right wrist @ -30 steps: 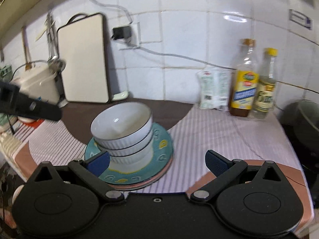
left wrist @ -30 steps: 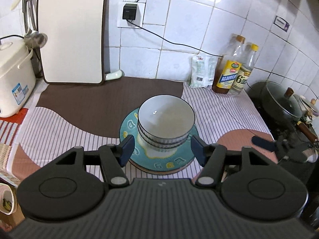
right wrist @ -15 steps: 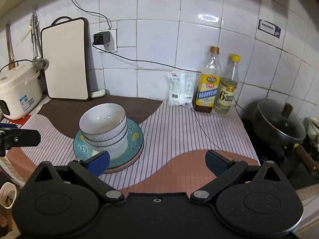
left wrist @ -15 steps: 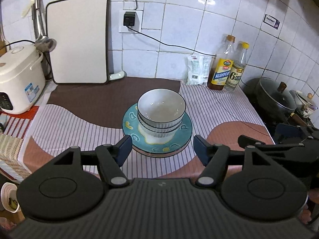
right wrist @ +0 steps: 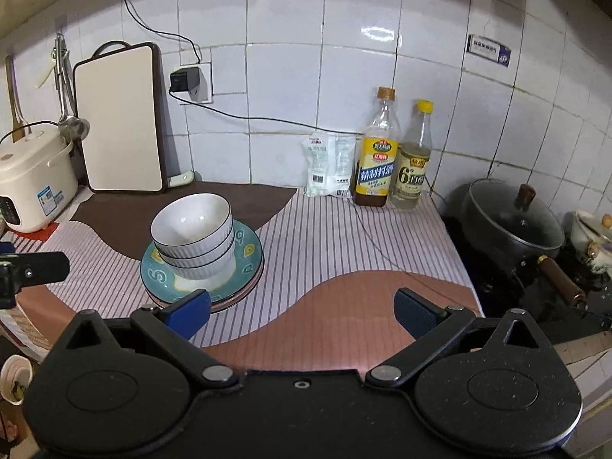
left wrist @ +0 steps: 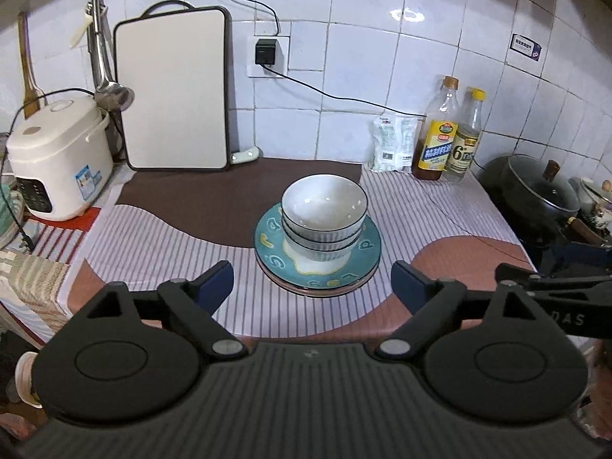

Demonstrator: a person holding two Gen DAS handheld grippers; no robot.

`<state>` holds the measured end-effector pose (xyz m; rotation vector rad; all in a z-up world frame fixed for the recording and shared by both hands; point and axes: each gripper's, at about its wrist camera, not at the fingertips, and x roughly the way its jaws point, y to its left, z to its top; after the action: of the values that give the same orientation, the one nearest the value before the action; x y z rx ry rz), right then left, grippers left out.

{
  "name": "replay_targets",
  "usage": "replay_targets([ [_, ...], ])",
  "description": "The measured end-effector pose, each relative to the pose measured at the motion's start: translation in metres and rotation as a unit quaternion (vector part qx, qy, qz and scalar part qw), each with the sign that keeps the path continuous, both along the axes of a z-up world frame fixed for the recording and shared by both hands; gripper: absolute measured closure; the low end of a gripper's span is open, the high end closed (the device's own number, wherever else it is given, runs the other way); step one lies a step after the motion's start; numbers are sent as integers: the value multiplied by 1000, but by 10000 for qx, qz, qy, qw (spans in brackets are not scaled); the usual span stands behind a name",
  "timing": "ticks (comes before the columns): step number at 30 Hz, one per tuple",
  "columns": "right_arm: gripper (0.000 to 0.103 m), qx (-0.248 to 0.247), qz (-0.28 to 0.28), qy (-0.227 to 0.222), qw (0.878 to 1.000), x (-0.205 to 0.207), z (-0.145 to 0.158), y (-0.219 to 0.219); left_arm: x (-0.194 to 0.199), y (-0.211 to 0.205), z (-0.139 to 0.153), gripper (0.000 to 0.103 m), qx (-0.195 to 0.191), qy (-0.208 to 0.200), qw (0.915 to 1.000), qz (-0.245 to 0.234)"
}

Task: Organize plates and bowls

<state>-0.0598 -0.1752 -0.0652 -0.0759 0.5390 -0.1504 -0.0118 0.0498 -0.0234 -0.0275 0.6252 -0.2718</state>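
Observation:
A stack of three white ribbed bowls (left wrist: 324, 214) sits on a teal patterned plate (left wrist: 275, 244), which rests on a pinkish plate beneath, in the middle of the counter. The stack also shows in the right wrist view (right wrist: 193, 235), at left. My left gripper (left wrist: 311, 285) is open and empty, pulled back in front of the stack. My right gripper (right wrist: 302, 311) is open and empty, back over the counter's front edge, right of the stack. The right gripper's body shows at the right of the left wrist view (left wrist: 554, 290).
A white rice cooker (left wrist: 57, 160) stands at the left, a cutting board (left wrist: 174, 91) leans on the tiled wall. Two bottles (left wrist: 447, 134) and a white packet (left wrist: 392, 143) stand at the back right. A black lidded pot (right wrist: 510, 222) sits on the stove at right.
Both grippers have drawn back and up from the stack; the bowls and plates look smaller and farther away. The stack has stayed in place.

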Motion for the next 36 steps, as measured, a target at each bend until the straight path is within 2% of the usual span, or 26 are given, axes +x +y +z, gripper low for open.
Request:
replay_targets([
  [13, 0, -129, -133, -272, 9995, -15, -1, -3, -9, -4, -13, 7, 118, -198, 9989, 405],
  [18, 0, -273, -173, -340, 9989, -16, -6, -2, -12, -5, -17, 7, 196, -257, 9984, 459],
  [29, 0, -267, -213, -364, 9988, -18, -10, -8, -11, -8, -24, 7, 202, -155, 9991, 335],
  [36, 0, -254, -246, -364, 9987, -17, -12, -10, -8, -5, -26, 7, 178, -151, 9988, 425],
])
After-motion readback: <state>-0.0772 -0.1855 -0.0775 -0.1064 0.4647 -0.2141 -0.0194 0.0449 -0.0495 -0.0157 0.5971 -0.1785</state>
